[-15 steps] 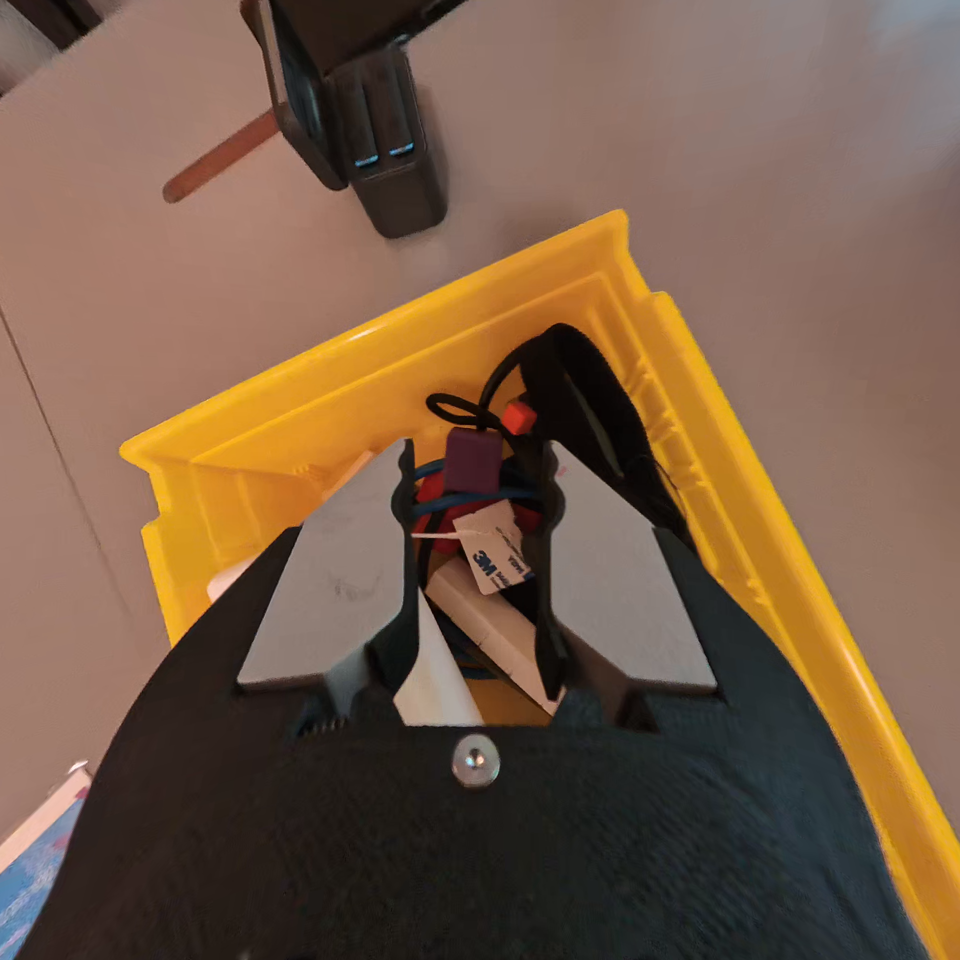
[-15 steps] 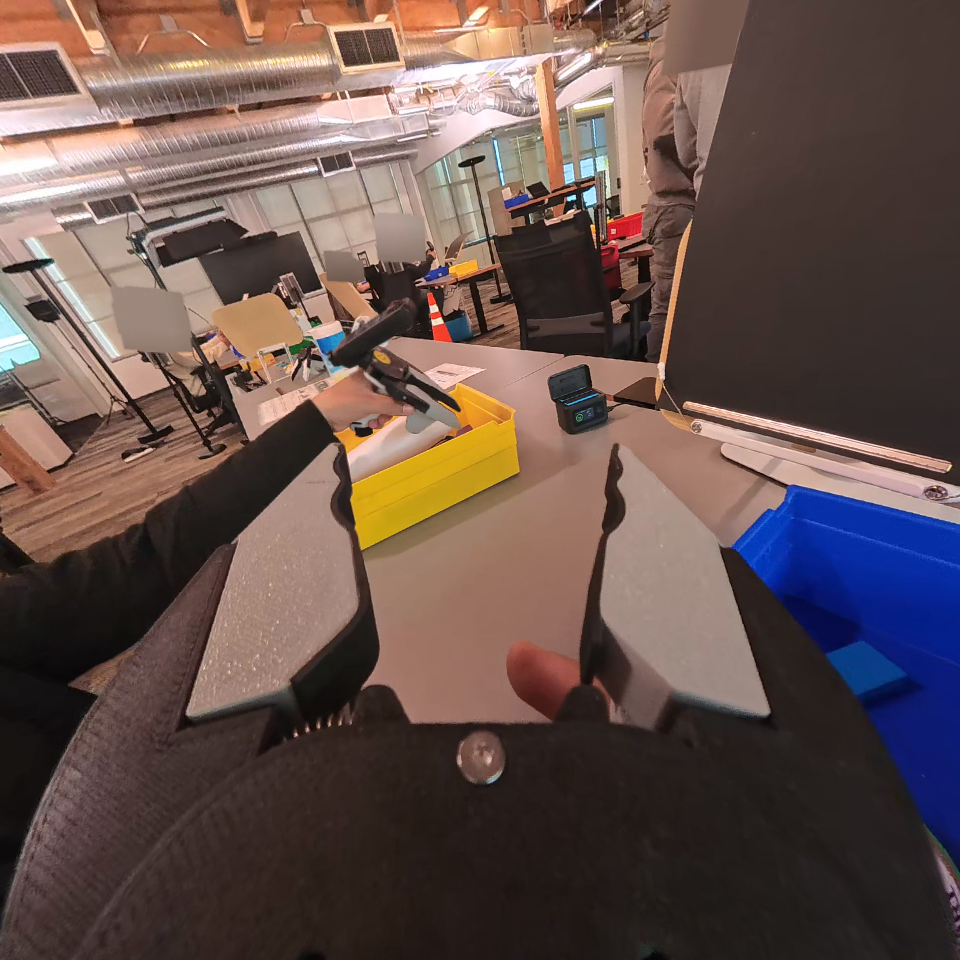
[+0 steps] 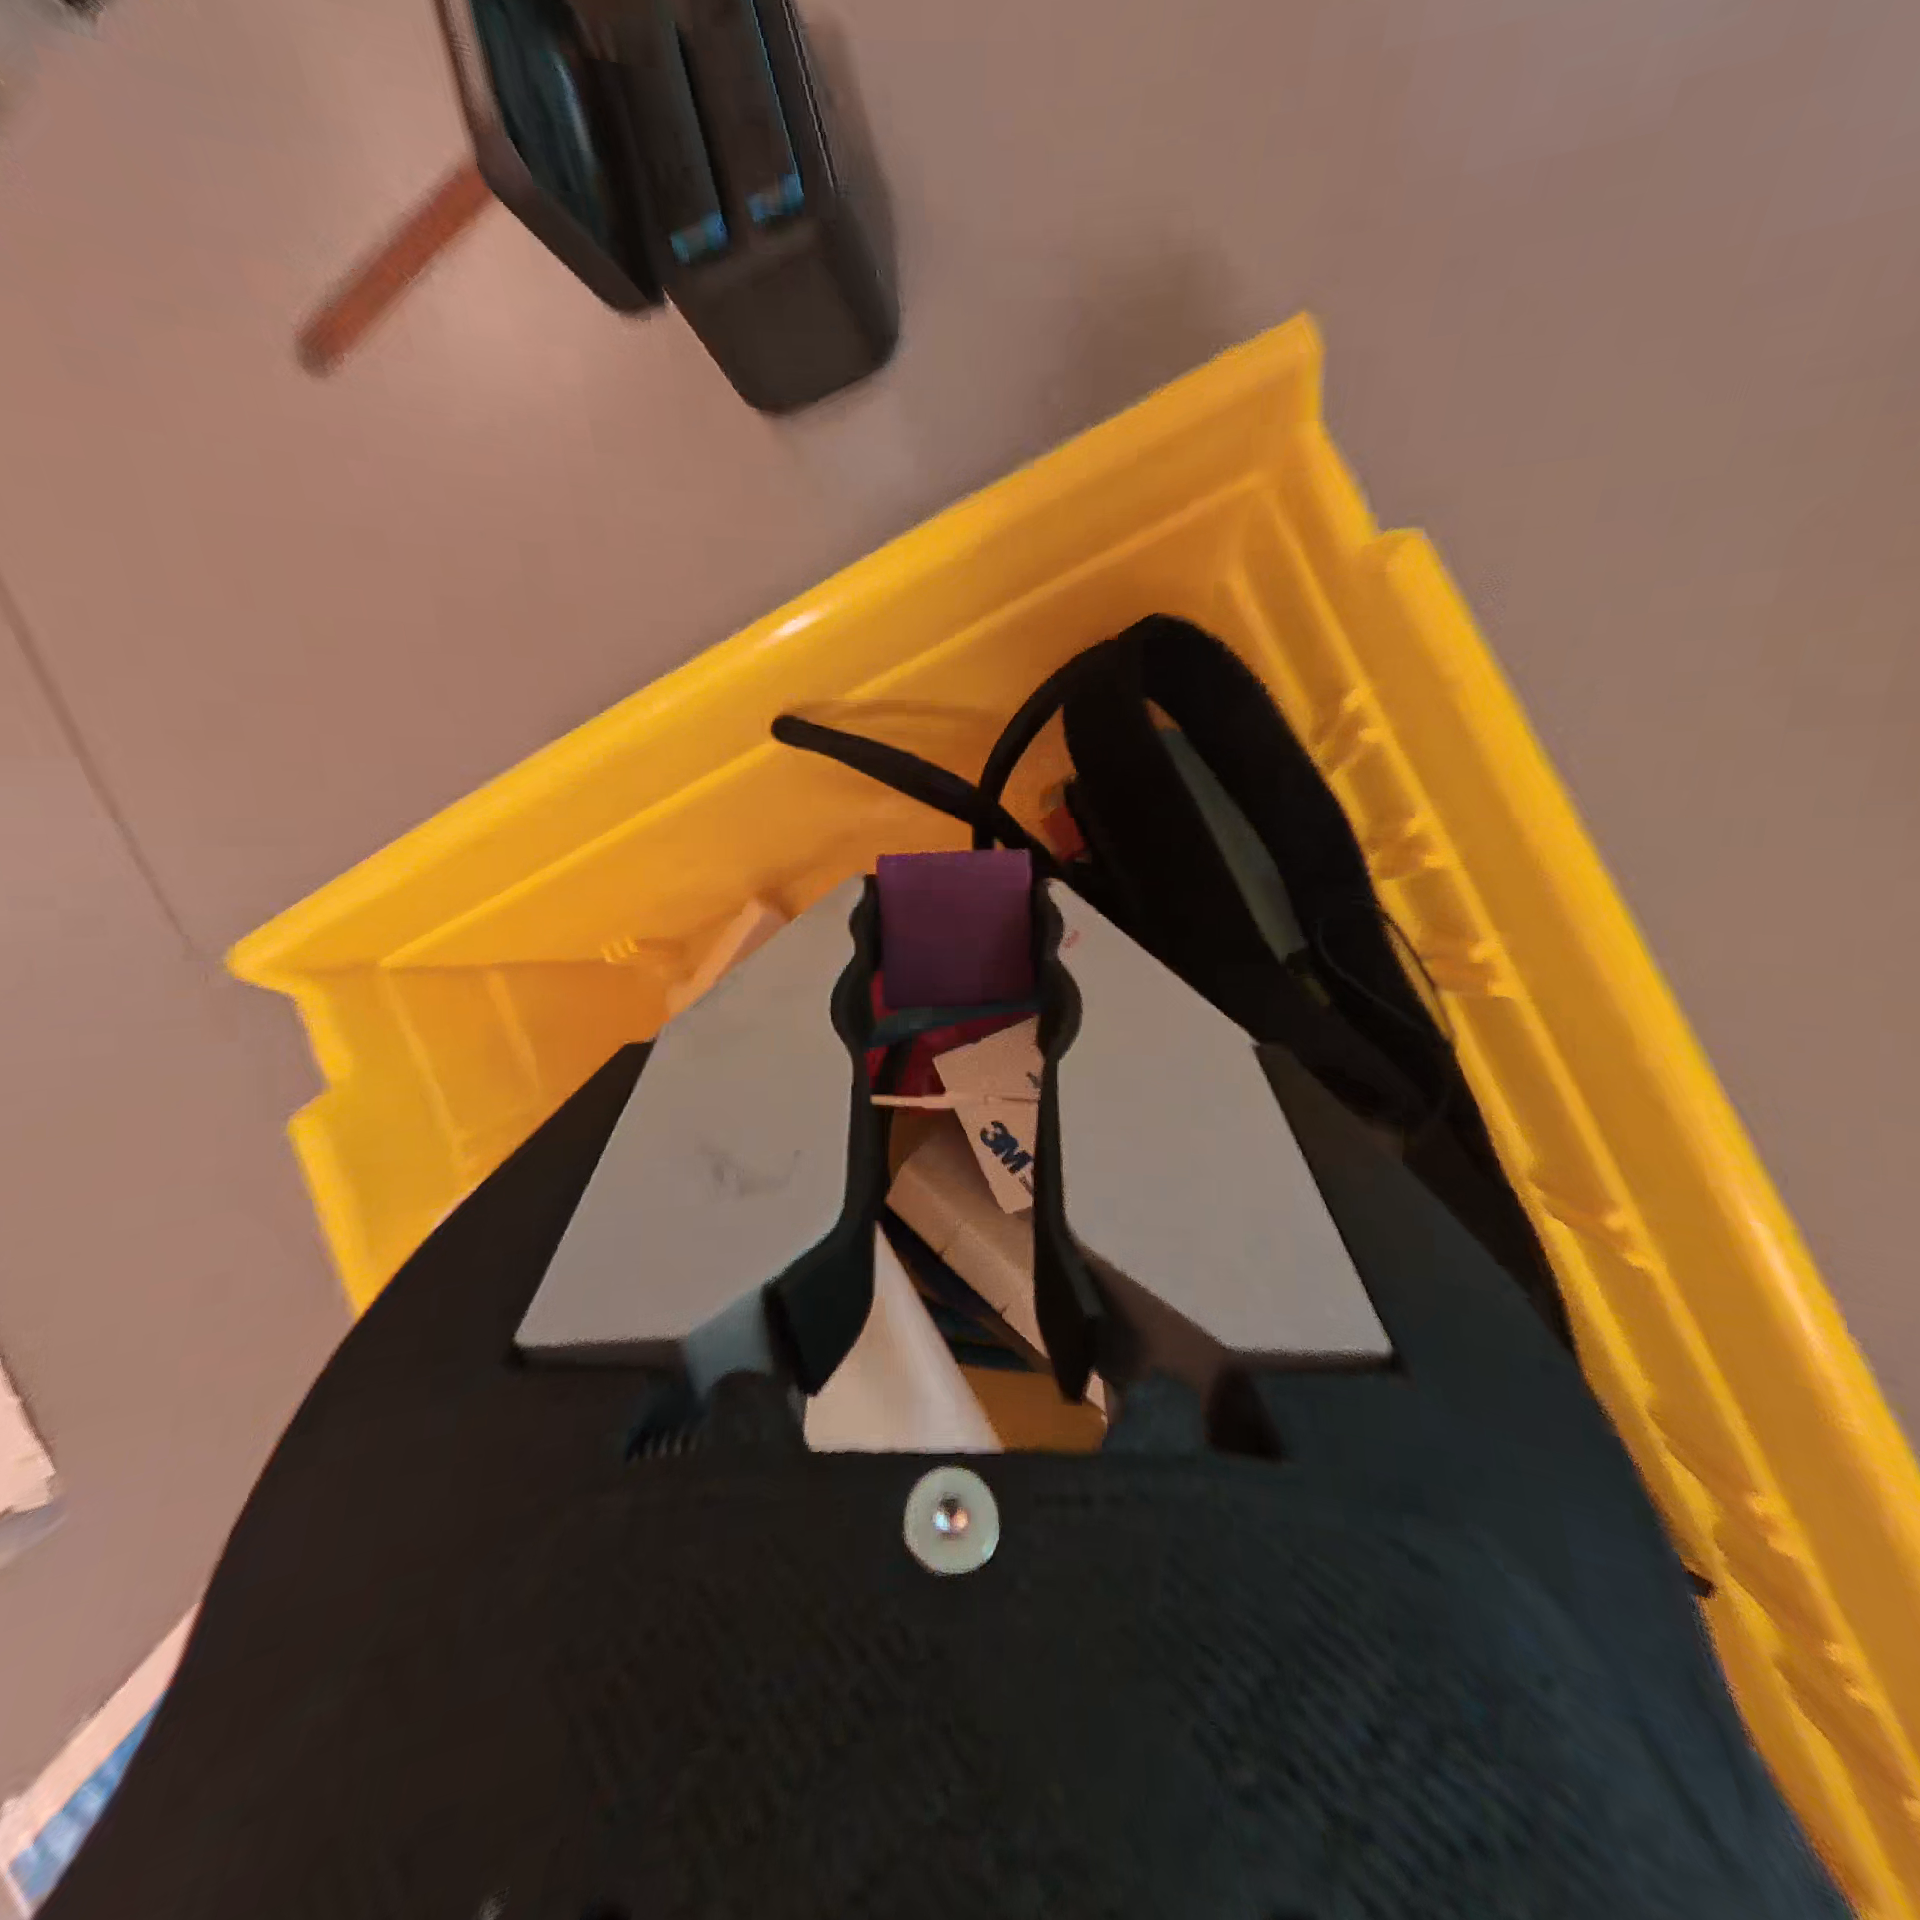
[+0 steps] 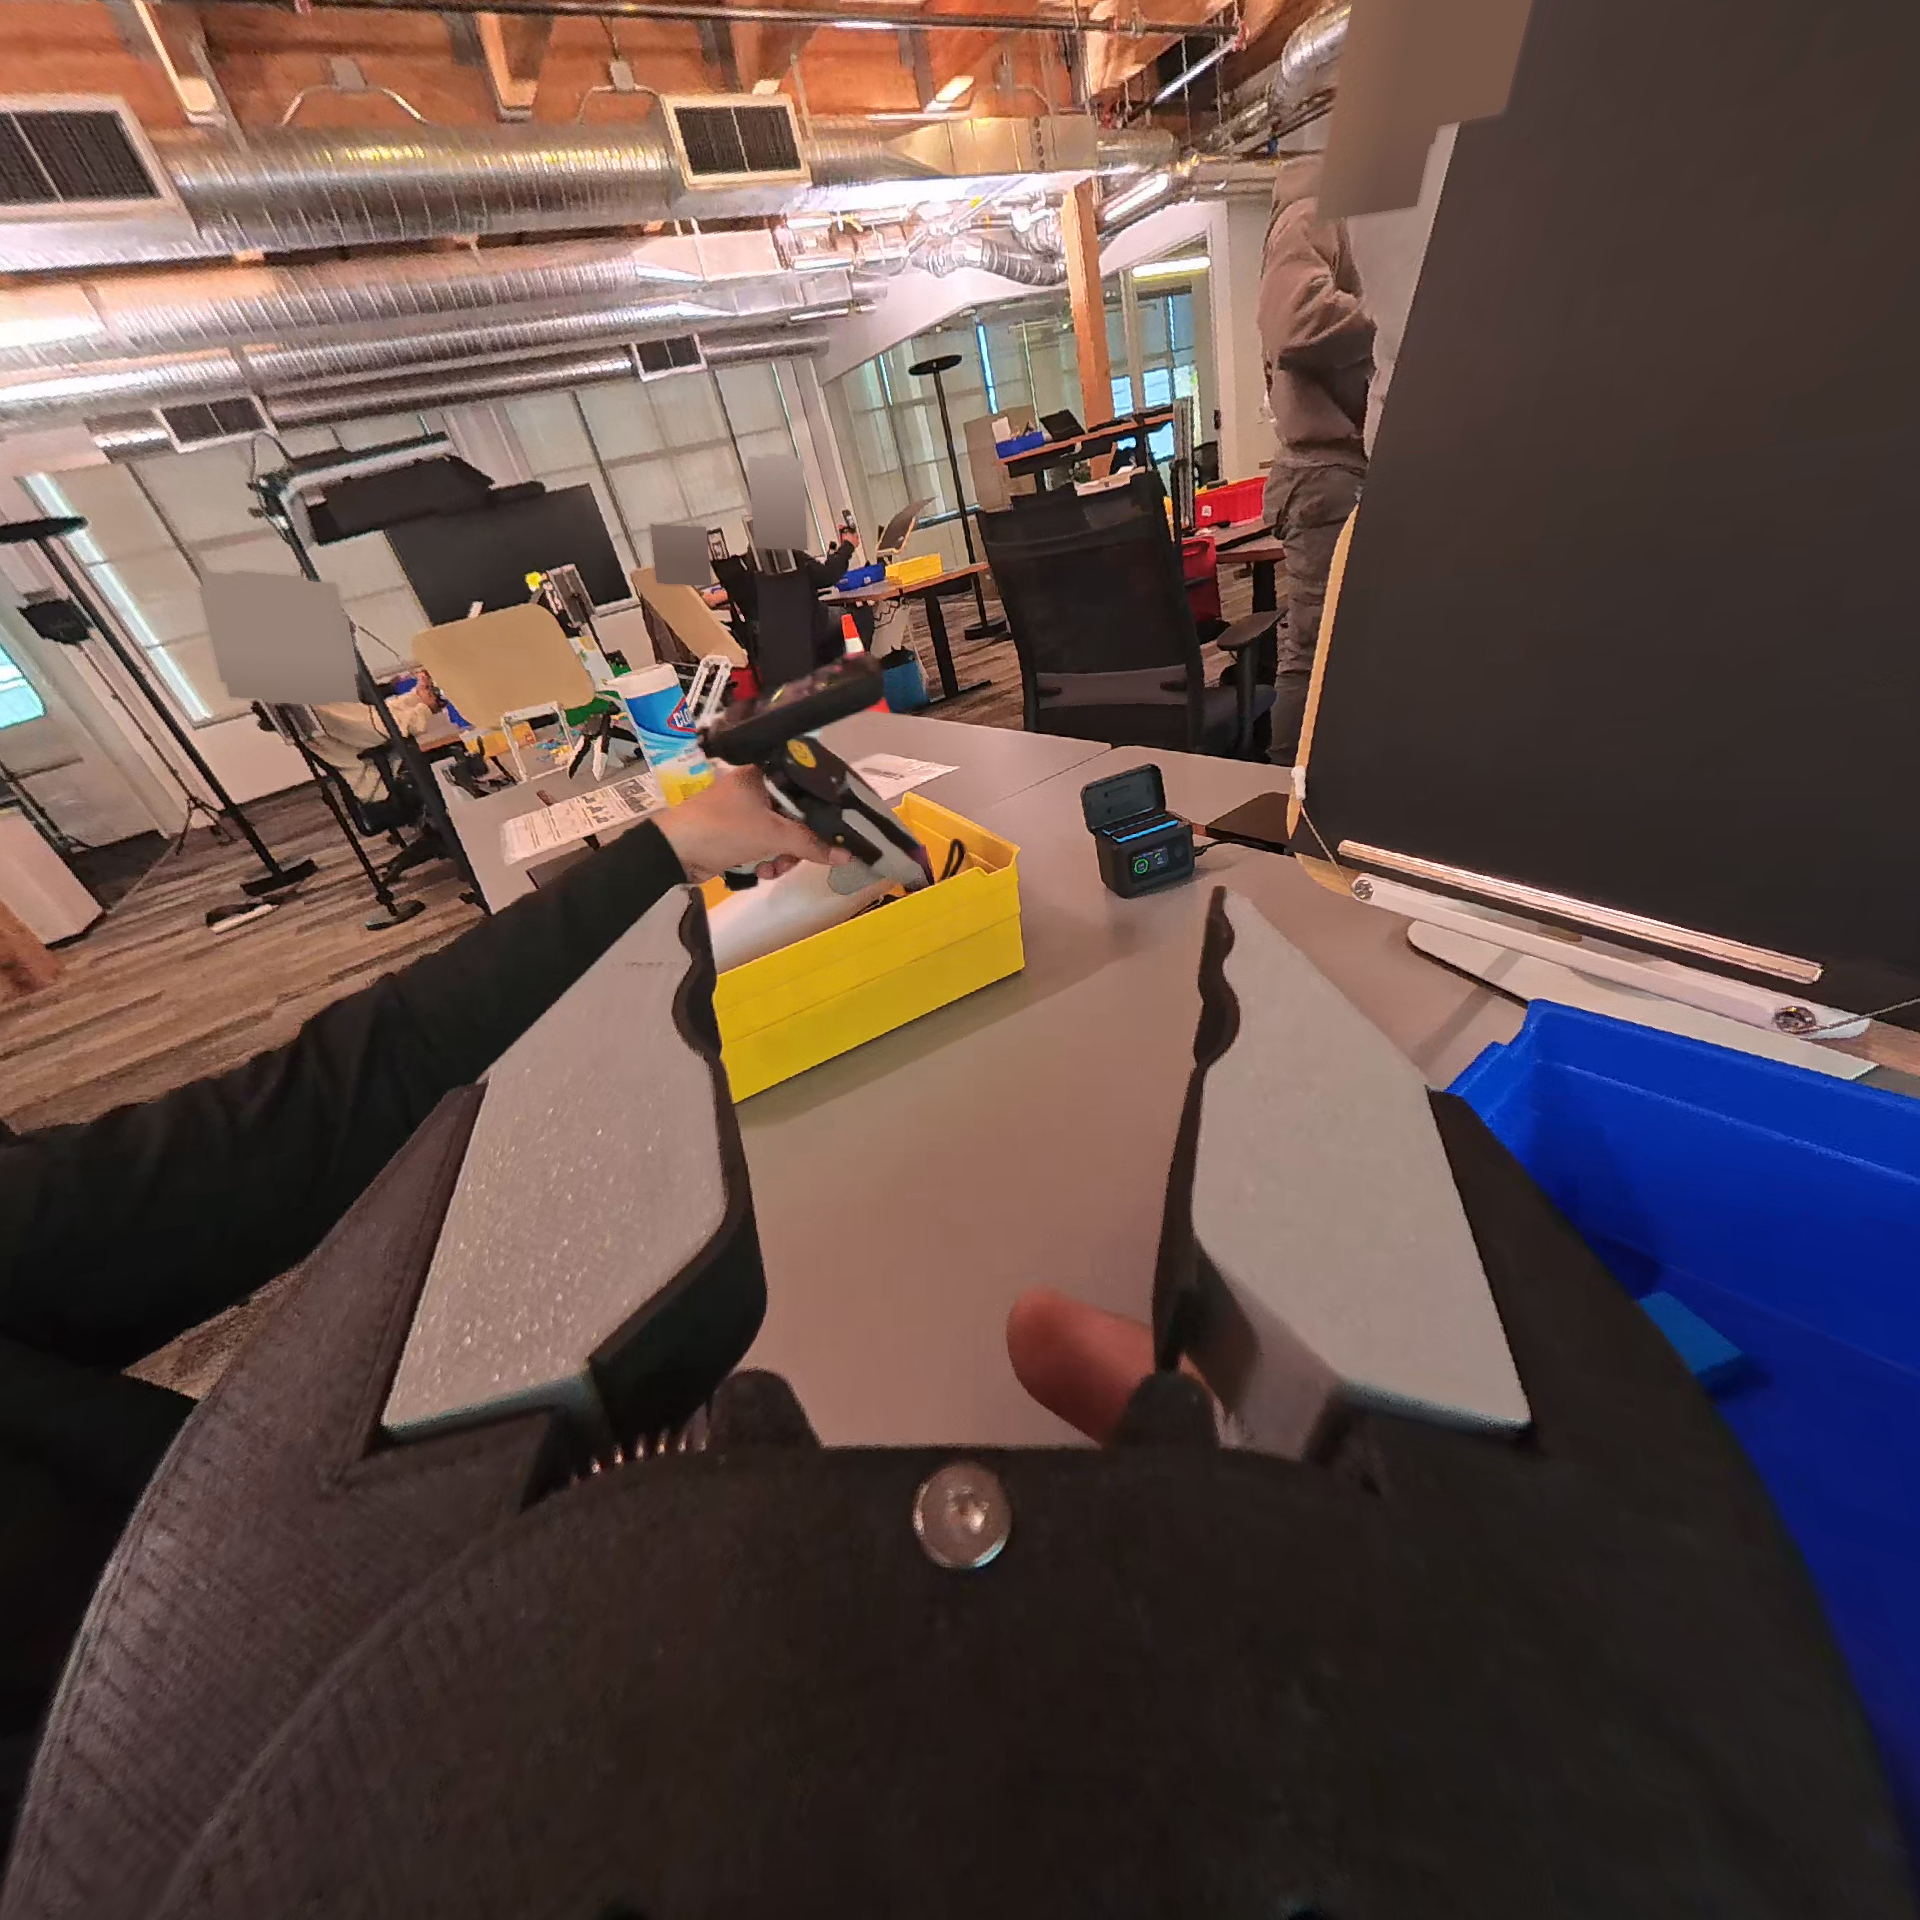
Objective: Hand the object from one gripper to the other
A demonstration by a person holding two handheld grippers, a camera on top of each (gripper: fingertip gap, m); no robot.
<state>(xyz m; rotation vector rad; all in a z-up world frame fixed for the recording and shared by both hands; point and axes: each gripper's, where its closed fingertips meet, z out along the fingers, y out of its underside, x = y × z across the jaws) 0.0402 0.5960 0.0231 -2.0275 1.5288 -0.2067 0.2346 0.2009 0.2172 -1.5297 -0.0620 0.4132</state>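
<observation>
A: Purple block (image 3: pixel 954 925) pinched at the tips of the left claw (image 3: pixel 954 935), fingers squeezed against both its sides, down inside the yellow bin (image 3: pixel 1621 1091).

B: What's crowding it in there?

A: Plenty. A black strap (image 3: pixel 1247 831) loops along the bin's right wall, just beside the right finger. A black cord (image 3: pixel 894 764) arcs behind the block. Under the fingers, a white tag (image 3: pixel 1003 1117) and a white box (image 3: pixel 956 1216), with something red tucked below the block; I can't tell what.

B: And the rim?

A: The far rim sits beyond the block, with bare grey table (image 3: pixel 1351 260) past it. A black charging case (image 3: pixel 727 208) stands on that table well beyond the bin, blurred.

B: Switch to the other side.

A: Right claw (image 4: pixel 956 1029) spread wide, nothing between its fingers (image 4: pixel 582 1174), hovering above open table. A fingertip pokes in by the right finger's base.

B: Room between the two?

A: A clear stretch of table runs from the right claw to the yellow bin, where the left claw dips in, a hand (image 4: pixel 748 831) gripping its handle. A blue bin (image 4: pixel 1714 1195) hugs the right edge, close beside the right finger, and a dark board (image 4: pixel 1662 468) rises behind it.
</observation>
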